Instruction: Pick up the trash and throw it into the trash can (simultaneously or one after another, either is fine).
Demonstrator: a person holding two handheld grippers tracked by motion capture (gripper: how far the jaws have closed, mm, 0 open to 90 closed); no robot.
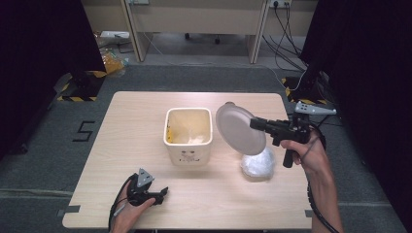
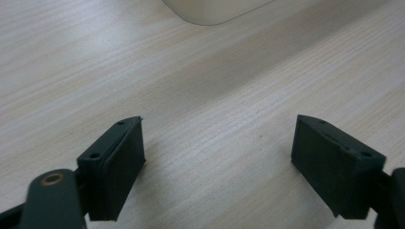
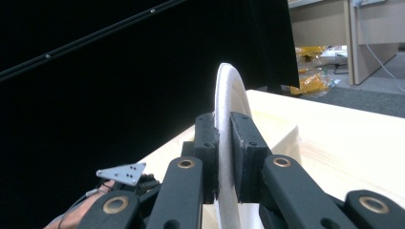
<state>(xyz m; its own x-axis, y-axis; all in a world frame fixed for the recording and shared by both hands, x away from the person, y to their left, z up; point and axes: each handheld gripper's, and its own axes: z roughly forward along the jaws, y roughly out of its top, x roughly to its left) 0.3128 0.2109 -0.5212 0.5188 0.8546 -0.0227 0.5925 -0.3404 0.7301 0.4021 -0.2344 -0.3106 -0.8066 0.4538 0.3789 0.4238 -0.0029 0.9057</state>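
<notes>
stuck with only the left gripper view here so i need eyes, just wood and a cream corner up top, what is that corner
Observer: It is the cream bin, standing open-topped near the middle of the table.
Operator: is the other gripper busy
Observer: Yes, the right gripper is shut on the rim of a white plate, held on edge above the table.
Operator: where is that plate compared to the bin
Observer: In the high view it hangs just right of the bin, tilted toward it.
Operator: anything under it
Observer: A crumpled clear plastic bundle lies on the table below the plate.
</notes>
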